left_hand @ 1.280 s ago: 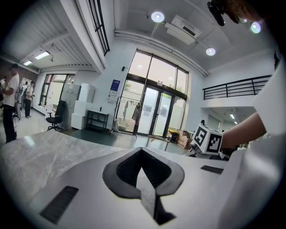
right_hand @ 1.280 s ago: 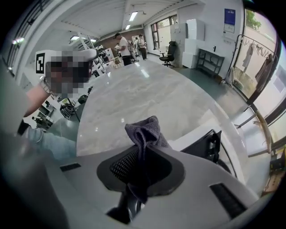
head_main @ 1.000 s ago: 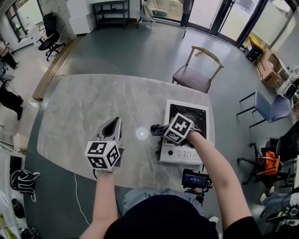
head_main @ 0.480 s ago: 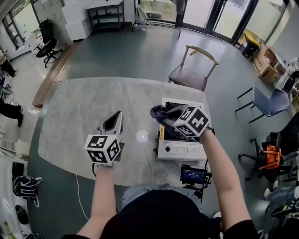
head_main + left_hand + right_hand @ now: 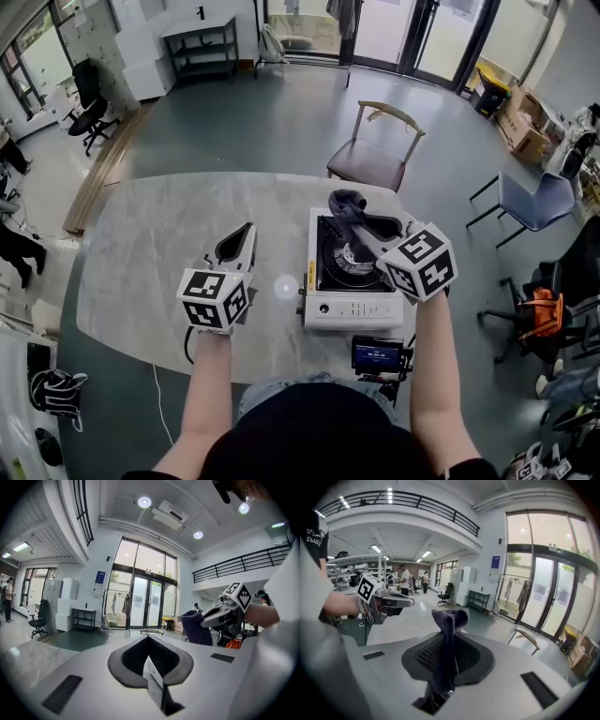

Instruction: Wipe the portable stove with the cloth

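One cloth [image 5: 450,618] lengthwise along right hand-held gripper [image 5: 357,223]

Right gripper [image 5: 364,225] grips dark cloth [image 5: 348,203] at far edge of portable stove [image 5: 352,309]. Stove on right part of table [image 5: 155,234]. Left gripper [image 5: 238,246] over table, left of stove, apart from it.

- A grey, marble-patterned table [image 5: 150,244] with rounded corners carries the things
- A white portable stove [image 5: 352,311] stands on its right part, close to the near edge, control panel toward the person
- A small black device [image 5: 377,357] with a lit screen sits at the near edge, just in front of the stove
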Motion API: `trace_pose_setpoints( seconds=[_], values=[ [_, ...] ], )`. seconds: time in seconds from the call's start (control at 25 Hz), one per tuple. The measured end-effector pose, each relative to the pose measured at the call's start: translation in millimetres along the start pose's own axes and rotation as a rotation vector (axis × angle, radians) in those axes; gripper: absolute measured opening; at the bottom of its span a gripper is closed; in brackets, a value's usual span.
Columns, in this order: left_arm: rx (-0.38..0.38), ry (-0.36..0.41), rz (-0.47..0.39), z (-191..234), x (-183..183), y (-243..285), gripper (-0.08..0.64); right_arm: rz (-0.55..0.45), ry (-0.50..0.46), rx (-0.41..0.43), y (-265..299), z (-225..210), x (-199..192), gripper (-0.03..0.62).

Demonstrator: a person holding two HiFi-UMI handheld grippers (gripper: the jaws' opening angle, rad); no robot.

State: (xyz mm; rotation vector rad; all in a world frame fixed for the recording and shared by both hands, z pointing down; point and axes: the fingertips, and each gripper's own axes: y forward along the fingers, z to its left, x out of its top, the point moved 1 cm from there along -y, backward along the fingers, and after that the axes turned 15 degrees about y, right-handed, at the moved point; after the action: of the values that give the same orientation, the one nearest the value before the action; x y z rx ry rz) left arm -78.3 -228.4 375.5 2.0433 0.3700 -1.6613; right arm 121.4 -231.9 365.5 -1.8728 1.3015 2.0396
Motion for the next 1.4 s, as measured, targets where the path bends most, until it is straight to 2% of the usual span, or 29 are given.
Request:
trace_pose_setpoints(
  seconds=[0.16, 0.28, 0.4, 0.56, 0.72, 0.8, 0.96, 1.08, 1.4],
  values=[
    [-0.027, 0.013, -0.004, -10, 6, 9, -0.002, -0.149, 0.154, -0.114, -32, -19, -6, 0.067],
    [-0.052, 0.021, -0.007, -23, 9, 18, -0.002, -0.203, 0.187, -0.210, -61, -32, -17, 0.067],
    [-0.060, 0.029, -0.024, -31, 14, 22, -0.002, -0.218, 0.170, -0.294, -83, -41, -27, 0.067],
    [-0.034, 0.047, -0.087, -36, 26, 24, -0.002, -0.189, 0.066, -0.432, -103, -52, -41, 0.067],
    [0.004, 0.057, -0.142, -35, 38, 23, -0.002, -0.303, 0.067, -0.467, -119, -48, -36, 0.067],
    [0.009, 0.066, -0.156, -35, 42, 23, -0.002, -0.346, 0.076, -0.516, -128, -53, -40, 0.067],
    [0.002, 0.095, -0.168, -38, 48, 23, -0.002, -0.409, 0.151, -0.552, -142, -59, -50, 0.067],
    [0.002, 0.110, -0.177, -40, 53, 21, -0.002, -0.431, 0.181, -0.561, -149, -63, -51, 0.067],
    [0.017, 0.133, -0.201, -40, 61, 17, -0.002, -0.488, 0.147, -0.600, -172, -69, -43, 0.066]
  ],
)
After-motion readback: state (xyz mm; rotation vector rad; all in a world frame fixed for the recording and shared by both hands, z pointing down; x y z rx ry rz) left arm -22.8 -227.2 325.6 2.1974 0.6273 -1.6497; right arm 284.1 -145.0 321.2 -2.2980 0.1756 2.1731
